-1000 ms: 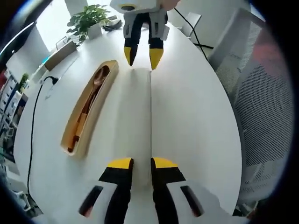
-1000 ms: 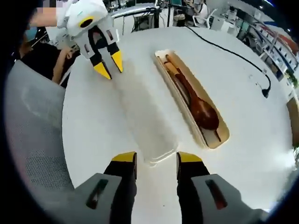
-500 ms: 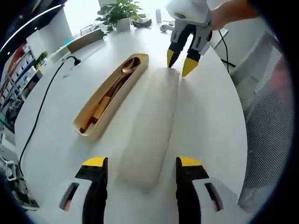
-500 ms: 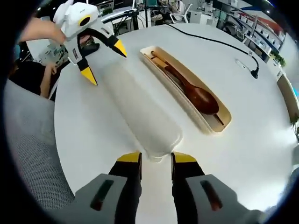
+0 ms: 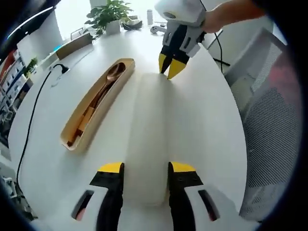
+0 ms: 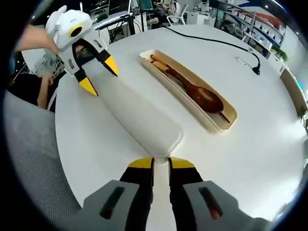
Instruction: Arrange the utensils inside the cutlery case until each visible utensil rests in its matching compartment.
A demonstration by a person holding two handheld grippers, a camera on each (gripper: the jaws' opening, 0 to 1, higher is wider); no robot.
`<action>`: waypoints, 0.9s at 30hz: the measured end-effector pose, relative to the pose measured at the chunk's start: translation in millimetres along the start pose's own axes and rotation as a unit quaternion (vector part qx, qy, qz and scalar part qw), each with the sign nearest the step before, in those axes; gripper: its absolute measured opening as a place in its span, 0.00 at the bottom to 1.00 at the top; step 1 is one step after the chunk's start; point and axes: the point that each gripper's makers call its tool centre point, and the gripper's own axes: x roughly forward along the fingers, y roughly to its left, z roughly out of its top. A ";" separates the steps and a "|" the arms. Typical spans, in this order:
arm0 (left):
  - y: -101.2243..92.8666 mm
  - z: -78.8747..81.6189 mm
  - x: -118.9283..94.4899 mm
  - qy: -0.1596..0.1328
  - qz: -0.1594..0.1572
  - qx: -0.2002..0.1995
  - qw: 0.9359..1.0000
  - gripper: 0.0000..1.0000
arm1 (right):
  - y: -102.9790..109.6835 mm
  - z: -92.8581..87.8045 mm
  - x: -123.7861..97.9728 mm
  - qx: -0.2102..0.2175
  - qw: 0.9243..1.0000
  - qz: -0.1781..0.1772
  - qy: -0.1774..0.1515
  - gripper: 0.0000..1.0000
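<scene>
My right gripper jaws pinch the white lid's near end; left gripper jaws straddle its far end, unclenched. Spoon already sits in the case beside — lid left to fit.

Case: long shallow beige wooden cutlery case, open, flat on table
Utensils: dark brown wooden spoon and other wooden pieces lying lengthwise inside
Lid: long white rounded lid, just beside the case

On the table the case lid lies lengthwise beside the open cutlery case, close but apart. A spoon lies inside the case. A cable runs beyond the case.
</scene>
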 end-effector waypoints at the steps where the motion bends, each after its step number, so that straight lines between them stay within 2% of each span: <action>1: -0.7 1.2 0.1 -0.003 0.005 0.012 1.000 0.37 | 0.2 -0.3 0.0 -0.005 1.000 0.001 -0.002 0.09; 3: -3.3 2.6 -1.4 -0.010 0.011 0.018 1.000 0.32 | -1.0 3.6 0.9 -0.024 1.000 0.000 -0.015 0.19; 4: 1.3 2.7 -2.3 -0.006 0.025 0.059 0.998 0.32 | -3.0 4.7 2.1 -0.037 0.999 -0.003 -0.015 0.28; 5: -1.8 2.6 -2.1 -0.002 0.025 0.078 0.997 0.24 | -1.2 5.8 4.2 -0.050 0.999 0.007 -0.016 0.40; 6: -6.3 4.0 -2.0 -0.002 0.015 0.088 0.996 0.22 | 2.7 7.5 5.4 -0.052 0.998 0.023 -0.018 0.43; 10: 0.1 2.4 -3.9 -0.009 0.012 0.018 1.000 0.21 | -7.7 16.7 8.8 -0.077 0.997 0.017 -0.010 0.47; 13: 4.0 0.4 -5.3 -0.011 0.010 0.013 1.000 0.22 | -2.1 23.0 11.6 -0.086 0.995 0.045 -0.012 0.46; 15: 3.1 0.0 -4.8 -0.018 0.007 0.008 1.000 0.22 | -2.5 19.0 14.6 -0.116 0.992 0.049 0.018 0.44; 16: 1.3 0.4 -4.2 -0.019 0.007 0.015 1.000 0.22 | -0.2 24.0 16.3 -0.128 0.990 0.055 0.008 0.45; 18: 1.7 -0.5 -3.4 -0.022 0.007 0.023 0.999 0.22 | -2.0 26.8 18.0 -0.127 0.990 0.059 0.010 0.41; 20: 2.9 1.0 -3.6 -0.026 0.007 0.014 1.000 0.22 | -7.6 27.9 17.9 -0.138 0.988 0.062 0.029 0.36; 21: 2.6 1.1 -3.5 -0.026 0.008 0.014 1.000 0.22 | -7.1 25.6 16.2 -0.161 0.983 0.072 0.048 0.36; 24: 6.7 2.2 -2.7 -0.020 0.022 0.001 1.000 0.22 | -7.2 24.9 16.0 -0.190 0.976 0.073 0.079 0.34; 26: 11.1 -0.5 -3.1 -0.004 0.030 -0.040 0.999 0.31 | -2.9 26.2 16.0 -0.192 0.976 0.065 0.082 0.32; 27: 14.9 -2.1 -3.0 -0.002 0.039 -0.046 0.998 0.39 | -0.6 26.4 15.0 -0.221 0.970 0.064 0.075 0.29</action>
